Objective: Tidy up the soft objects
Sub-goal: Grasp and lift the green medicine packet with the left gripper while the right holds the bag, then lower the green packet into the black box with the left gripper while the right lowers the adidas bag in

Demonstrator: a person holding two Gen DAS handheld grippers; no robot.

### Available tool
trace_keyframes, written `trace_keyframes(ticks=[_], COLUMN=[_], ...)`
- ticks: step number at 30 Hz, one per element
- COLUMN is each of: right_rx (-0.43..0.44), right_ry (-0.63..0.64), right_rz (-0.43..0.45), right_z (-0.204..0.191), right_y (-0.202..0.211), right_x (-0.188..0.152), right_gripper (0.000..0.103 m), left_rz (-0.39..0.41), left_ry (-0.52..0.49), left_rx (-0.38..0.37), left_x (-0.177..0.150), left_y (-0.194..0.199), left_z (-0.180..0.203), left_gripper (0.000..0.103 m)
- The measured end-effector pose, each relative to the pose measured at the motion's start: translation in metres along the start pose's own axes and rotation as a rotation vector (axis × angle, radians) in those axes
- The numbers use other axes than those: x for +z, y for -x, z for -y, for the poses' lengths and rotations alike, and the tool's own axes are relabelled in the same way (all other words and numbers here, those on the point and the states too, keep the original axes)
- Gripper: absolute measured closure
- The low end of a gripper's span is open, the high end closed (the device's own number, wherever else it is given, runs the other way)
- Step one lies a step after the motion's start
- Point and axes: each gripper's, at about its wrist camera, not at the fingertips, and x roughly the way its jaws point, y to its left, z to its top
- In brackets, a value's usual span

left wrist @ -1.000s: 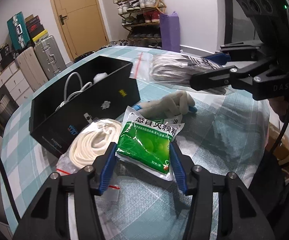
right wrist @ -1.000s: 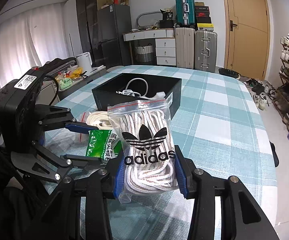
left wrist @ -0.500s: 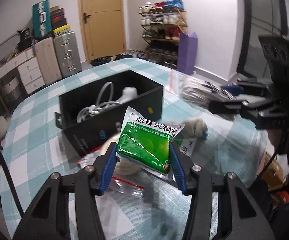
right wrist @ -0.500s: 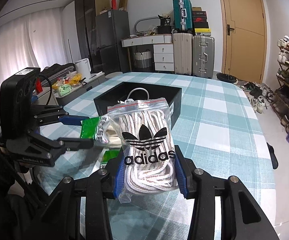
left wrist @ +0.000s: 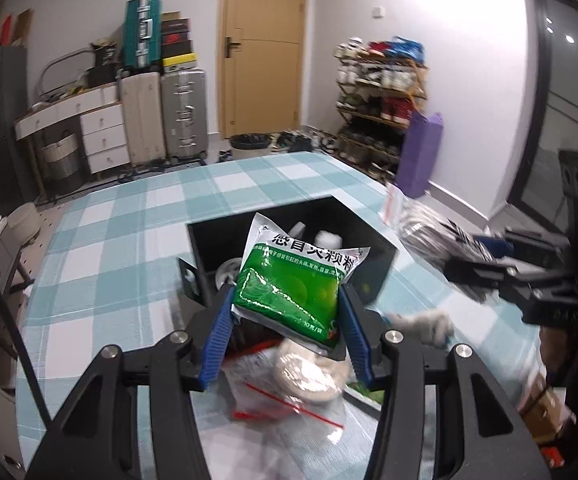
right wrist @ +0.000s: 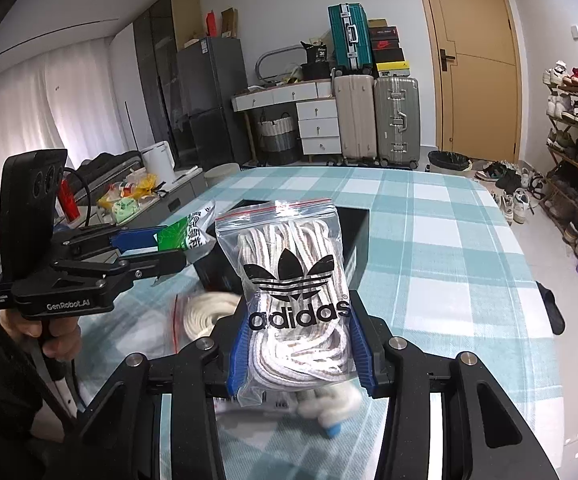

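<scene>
Glossy green-and-white foil sachet (left wrist: 295, 280) printed with dark characters, pinched at both edges between the blue-padded fingers of the left gripper (left wrist: 289, 322), raised in front of the open black rectangular box (left wrist: 205, 256) on the teal-checked tablecloth (left wrist: 109, 248). Clear zip bag of coiled white rope with a black adidas logo (right wrist: 295, 292), red seal strip on top, clamped in the right gripper (right wrist: 297, 350). At 6 o'clock under the sachet, another clear bag of cream cord (left wrist: 309, 372), blurred. At 3 o'clock, a pale fuzzy item (left wrist: 429, 322), unclear.
</scene>
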Motion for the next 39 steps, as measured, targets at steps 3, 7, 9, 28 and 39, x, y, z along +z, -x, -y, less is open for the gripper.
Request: trace_keyframes(ticks=[3, 7, 9, 28, 39], right_rx=[-0.008, -0.025, -0.028, -0.007, -0.012], right_ry=[-0.01, -0.036, -0.05, -0.131, -0.105], right_rz=[0.004, 0.006, 0.013, -0.015, -0.06], right_z=[-0.001, 0.0, 0.002, 0.013, 0.016], right_y=[-0.006, -0.016, -0.019, -0.072, -0.096], right_x=[0.009, 0.02, 0.026, 0.054, 0.057], right_gripper=[0.06, 0.06, 0.06, 0.06, 0.06], left_rz=[0.015, 0.015, 0.02, -0.008, -0.045], left_ry=[0.028, 0.053, 0.05, 0.059, 0.034], left_rx=[0.014, 0.021, 0.037, 0.094, 0.089], left_x=[0.006, 0.013, 0.016, 0.028, 0.027], left_y=[-0.003, -0.01, -0.013, -0.051, -0.07], left_z=[-0.007, -0.016, -0.016, -0.023, -0.02], left_gripper=[0.052, 0.052, 0.052, 0.052, 0.052])
